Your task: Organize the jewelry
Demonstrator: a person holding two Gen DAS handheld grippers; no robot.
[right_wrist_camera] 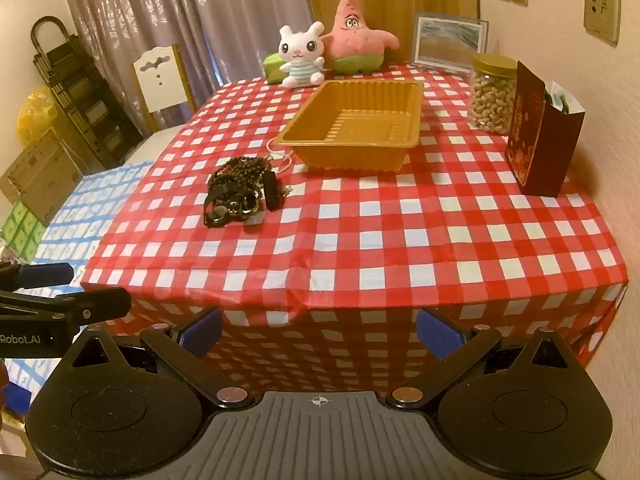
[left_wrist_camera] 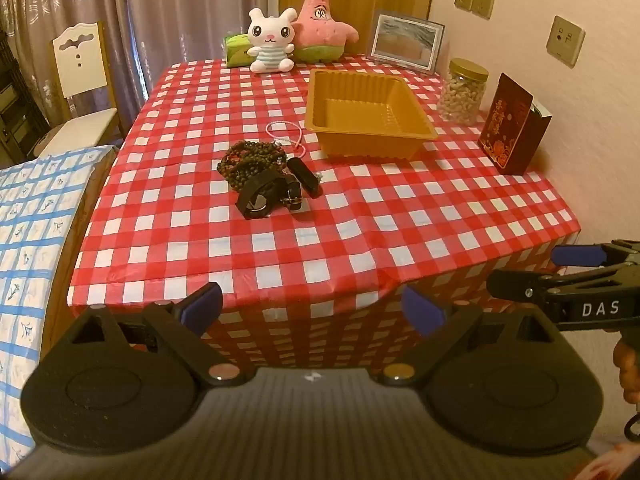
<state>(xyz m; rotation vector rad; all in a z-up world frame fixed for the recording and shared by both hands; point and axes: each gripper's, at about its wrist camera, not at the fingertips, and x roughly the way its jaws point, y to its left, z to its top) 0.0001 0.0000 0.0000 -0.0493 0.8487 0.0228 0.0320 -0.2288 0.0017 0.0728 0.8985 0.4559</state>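
Desk [left_wrist_camera: 360, 216] under red-checked cloth; gold plastic tray [left_wrist_camera: 370, 136], empty, far right of centre; jewelry pile [left_wrist_camera: 260, 176] of dark bead strands, black-strapped watch and pink bracelet [left_wrist_camera: 285, 133], just left of the tray; left gripper [left_wrist_camera: 312, 312] and right gripper [right_wrist_camera: 318, 330], fingers released, at the near edge.

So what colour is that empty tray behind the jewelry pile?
Golden yellow tray, ribbed inside; clearest in the left wrist view.

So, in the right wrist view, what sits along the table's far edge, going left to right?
White plush rabbit → pink plush starfish → framed picture → gold-lidded clear jar of nuts → dark red paper bag.
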